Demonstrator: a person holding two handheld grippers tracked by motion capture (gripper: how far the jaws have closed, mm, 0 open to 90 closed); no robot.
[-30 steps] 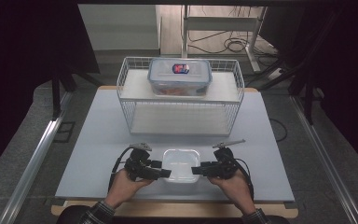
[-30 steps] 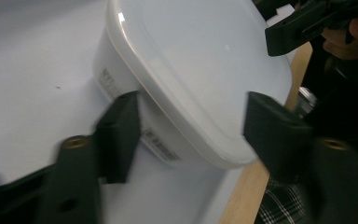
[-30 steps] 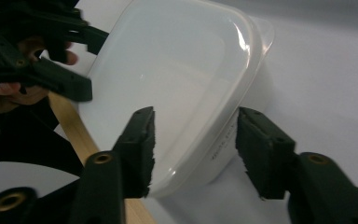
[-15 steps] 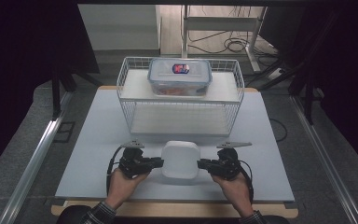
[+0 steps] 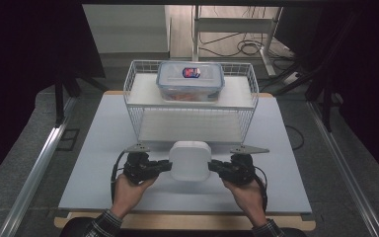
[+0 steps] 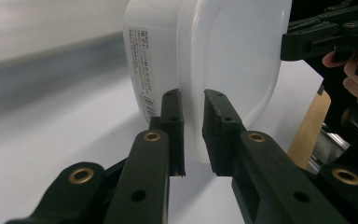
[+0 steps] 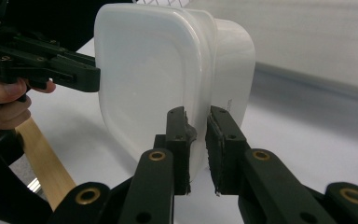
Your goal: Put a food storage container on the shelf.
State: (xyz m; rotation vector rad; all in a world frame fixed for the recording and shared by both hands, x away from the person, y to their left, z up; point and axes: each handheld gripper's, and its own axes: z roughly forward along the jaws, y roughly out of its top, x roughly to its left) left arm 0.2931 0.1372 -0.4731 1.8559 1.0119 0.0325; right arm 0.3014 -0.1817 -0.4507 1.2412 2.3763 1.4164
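A white plastic container (image 5: 190, 160) is held between my two grippers, above the table's front middle and tipped on its side. My left gripper (image 5: 165, 167) is shut on its left rim, my right gripper (image 5: 213, 168) on its right rim. In the left gripper view the jaws (image 6: 193, 126) pinch the thin rim, and the container (image 6: 233, 60) with its printed label rises beyond them. In the right gripper view the gripper (image 7: 196, 140) clamps the opposite rim of the container (image 7: 144, 70), its broad smooth face turned left.
A white wire rack (image 5: 131, 98) stands at the back middle of the table (image 5: 94, 148). A clear lidded box (image 5: 190, 79) with a red and blue label sits on its top shelf. A wooden strip (image 5: 177, 218) runs along the table's front edge.
The white container lay flat on the table, opening up, between the grippers. Both grippers have lifted it and tipped it over, so a closed white face now shows from above.
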